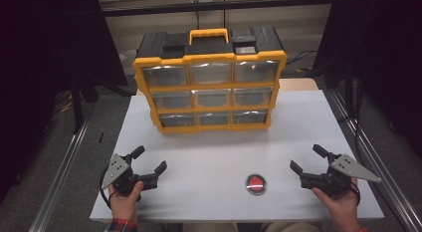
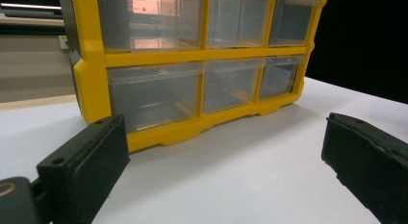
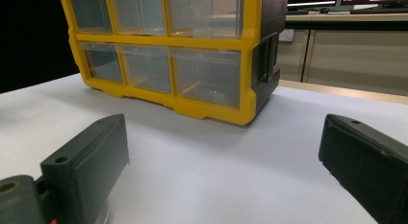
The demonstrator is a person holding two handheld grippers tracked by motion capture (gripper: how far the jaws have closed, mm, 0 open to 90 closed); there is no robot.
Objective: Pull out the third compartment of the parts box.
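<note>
Hands: left hand [image 1: 124,199] and right hand [image 1: 341,202] are coming in over the near bench edge, each holding a gripper.
Left gripper [image 1: 148,160]: sitting low at the near left of the bench; jaws are standing wide, nothing between them.
Right gripper [image 1: 308,159]: sitting low at the near right; jaws are standing wide, nothing between them.
Disc [image 1: 256,184]: round, red centre with a silvery rim, lying flat on the bench near the front, between the two grippers and nearer the right one, apart from it.
Organiser [image 1: 209,82]: yellow frame with clear drawers in rows of three, black top and yellow handle, standing upright at the far middle, well apart from both grippers.
Bench [image 1: 209,152]: white top, carrying everything.
</note>
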